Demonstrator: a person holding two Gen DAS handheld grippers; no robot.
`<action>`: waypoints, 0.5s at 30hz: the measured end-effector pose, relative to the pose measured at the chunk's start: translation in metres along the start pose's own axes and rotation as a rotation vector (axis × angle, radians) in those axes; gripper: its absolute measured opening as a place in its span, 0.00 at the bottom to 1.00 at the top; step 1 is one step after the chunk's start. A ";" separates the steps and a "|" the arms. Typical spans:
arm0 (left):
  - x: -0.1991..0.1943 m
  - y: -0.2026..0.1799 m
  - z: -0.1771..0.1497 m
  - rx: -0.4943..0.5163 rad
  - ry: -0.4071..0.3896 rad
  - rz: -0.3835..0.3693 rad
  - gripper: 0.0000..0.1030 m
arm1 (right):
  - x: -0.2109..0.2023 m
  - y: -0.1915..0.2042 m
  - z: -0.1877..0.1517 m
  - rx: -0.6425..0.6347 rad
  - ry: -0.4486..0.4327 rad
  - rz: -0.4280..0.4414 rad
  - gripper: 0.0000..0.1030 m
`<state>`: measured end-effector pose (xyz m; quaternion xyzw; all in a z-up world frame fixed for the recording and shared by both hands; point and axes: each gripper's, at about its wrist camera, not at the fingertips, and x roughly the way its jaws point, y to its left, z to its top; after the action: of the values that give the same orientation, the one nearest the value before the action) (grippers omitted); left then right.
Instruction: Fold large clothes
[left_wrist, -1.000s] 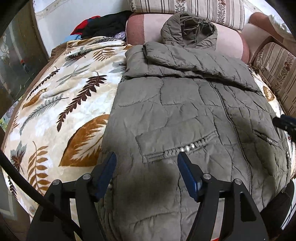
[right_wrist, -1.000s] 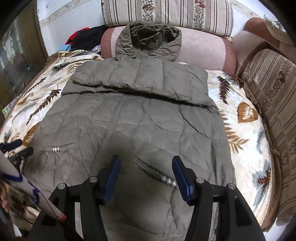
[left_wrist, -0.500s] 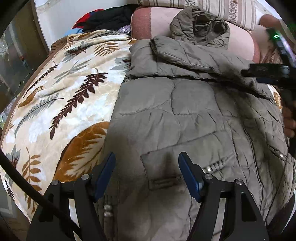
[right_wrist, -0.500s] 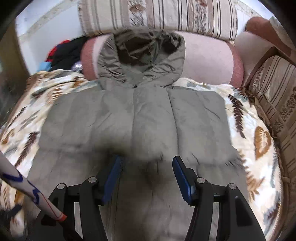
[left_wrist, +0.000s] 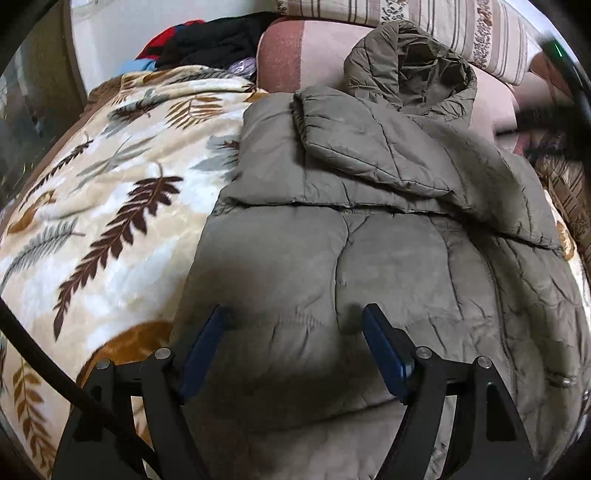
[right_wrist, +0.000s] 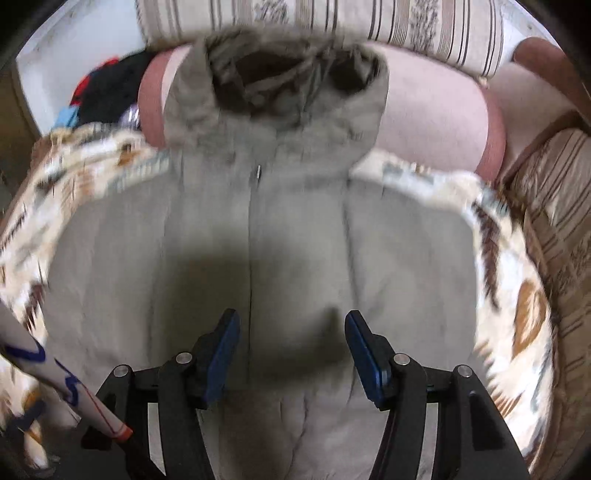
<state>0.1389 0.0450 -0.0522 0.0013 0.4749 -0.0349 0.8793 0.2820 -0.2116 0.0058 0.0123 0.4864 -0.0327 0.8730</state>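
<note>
An olive-grey quilted hooded jacket (left_wrist: 388, 258) lies flat on a leaf-patterned blanket (left_wrist: 103, 221), sleeves folded across its chest, hood (left_wrist: 410, 70) resting against a pink bolster. My left gripper (left_wrist: 293, 314) is open and empty, hovering low over the jacket's left body. In the right wrist view, which is motion-blurred, the jacket (right_wrist: 295, 240) fills the centre with its hood (right_wrist: 280, 85) at the top. My right gripper (right_wrist: 291, 317) is open and empty, above the folded sleeves near the zip line.
A pink bolster (left_wrist: 288, 51) and striped cushions (right_wrist: 332, 22) line the back. A pile of dark and red clothes (left_wrist: 207, 40) sits at the back left. A striped sofa arm (right_wrist: 554, 206) stands at the right. A white pen-like rod (right_wrist: 62, 380) crosses the lower left.
Both grippers have moved forward over the jacket toward the hood. The pocket snaps have dropped out of view behind the fingers. Both stay open.
</note>
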 end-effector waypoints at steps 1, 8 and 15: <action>0.003 0.000 -0.001 0.009 -0.013 -0.004 0.74 | -0.002 0.000 0.014 0.022 -0.013 0.008 0.63; 0.014 0.005 -0.005 0.029 -0.048 -0.064 0.83 | -0.003 0.006 0.138 0.277 -0.159 0.158 0.81; 0.022 0.003 -0.008 0.052 -0.040 -0.082 0.89 | 0.038 0.021 0.215 0.488 -0.195 0.281 0.84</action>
<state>0.1442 0.0474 -0.0749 0.0041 0.4560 -0.0833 0.8860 0.4860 -0.2038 0.0865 0.2860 0.3714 -0.0285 0.8829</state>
